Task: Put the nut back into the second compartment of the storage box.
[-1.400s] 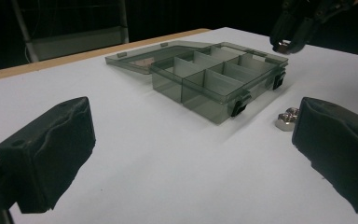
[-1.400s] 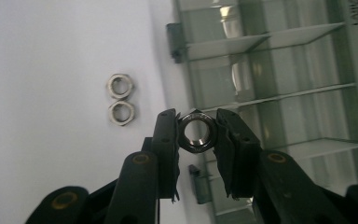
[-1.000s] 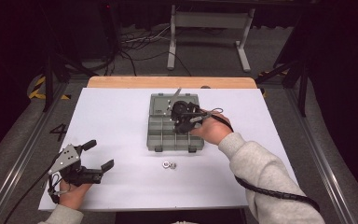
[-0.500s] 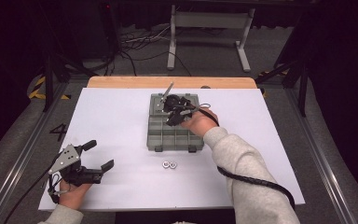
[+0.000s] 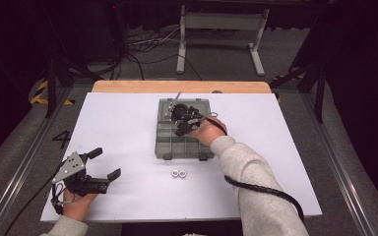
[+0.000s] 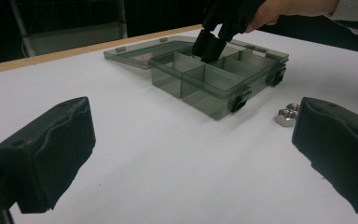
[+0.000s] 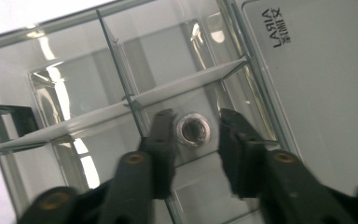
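Your white table (image 5: 128, 128) carried a grey compartment box (image 5: 170, 142) directly under your right claw (image 5: 183, 118), lid open toward the far edge. Two loose nuts (image 5: 178, 173) lay on the bare surface between that box and your left claw (image 5: 103, 164), nearer the box.

High view: above table, looking forward-down. Gripper views: left low, distant; right close overhead. All share compartment box (image 5: 183, 132).

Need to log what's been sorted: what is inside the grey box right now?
One nut lies in a compartment of the box, between the right gripper's just-opened jaws. Nearer compartments look empty; the gripper hides part of the far ones.
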Action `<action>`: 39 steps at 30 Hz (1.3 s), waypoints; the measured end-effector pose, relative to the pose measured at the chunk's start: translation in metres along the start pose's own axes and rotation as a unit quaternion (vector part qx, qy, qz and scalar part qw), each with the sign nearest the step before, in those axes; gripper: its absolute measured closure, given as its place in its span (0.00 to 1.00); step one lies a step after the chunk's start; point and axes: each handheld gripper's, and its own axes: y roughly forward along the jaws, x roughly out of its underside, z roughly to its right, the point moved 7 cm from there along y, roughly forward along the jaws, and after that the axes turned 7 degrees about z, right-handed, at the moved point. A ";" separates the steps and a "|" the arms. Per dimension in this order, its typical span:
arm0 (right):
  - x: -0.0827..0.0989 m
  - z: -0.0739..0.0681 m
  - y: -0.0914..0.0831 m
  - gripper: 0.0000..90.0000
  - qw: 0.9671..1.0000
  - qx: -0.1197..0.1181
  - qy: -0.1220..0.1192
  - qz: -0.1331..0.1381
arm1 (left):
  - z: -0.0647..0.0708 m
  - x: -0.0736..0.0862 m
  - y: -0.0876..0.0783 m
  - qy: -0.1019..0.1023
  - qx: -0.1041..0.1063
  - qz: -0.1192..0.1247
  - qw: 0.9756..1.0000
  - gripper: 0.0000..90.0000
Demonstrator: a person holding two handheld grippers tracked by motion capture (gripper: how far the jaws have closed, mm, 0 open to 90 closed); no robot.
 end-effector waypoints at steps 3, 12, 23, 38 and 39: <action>-0.002 0.002 -0.008 0.45 1.000 0.018 0.009 0.012 | 0.000 0.000 0.000 0.001 0.001 0.001 1.000 0.00; -0.004 -0.024 -0.057 0.16 0.999 0.021 -0.025 0.037 | 0.000 0.000 0.000 -0.001 0.004 -0.002 1.000 0.00; 0.015 -0.081 -0.083 0.17 0.996 -0.004 -0.075 0.042 | 0.002 0.000 0.002 -0.002 0.003 0.000 1.000 0.00; 0.052 -0.127 -0.041 0.24 0.994 -0.051 -0.092 -0.007 | 0.003 -0.001 0.001 -0.003 0.003 0.000 1.000 0.00; 0.054 -0.128 -0.038 0.24 0.994 -0.054 -0.095 -0.012 | 0.002 -0.001 0.001 -0.002 0.002 0.000 1.000 0.00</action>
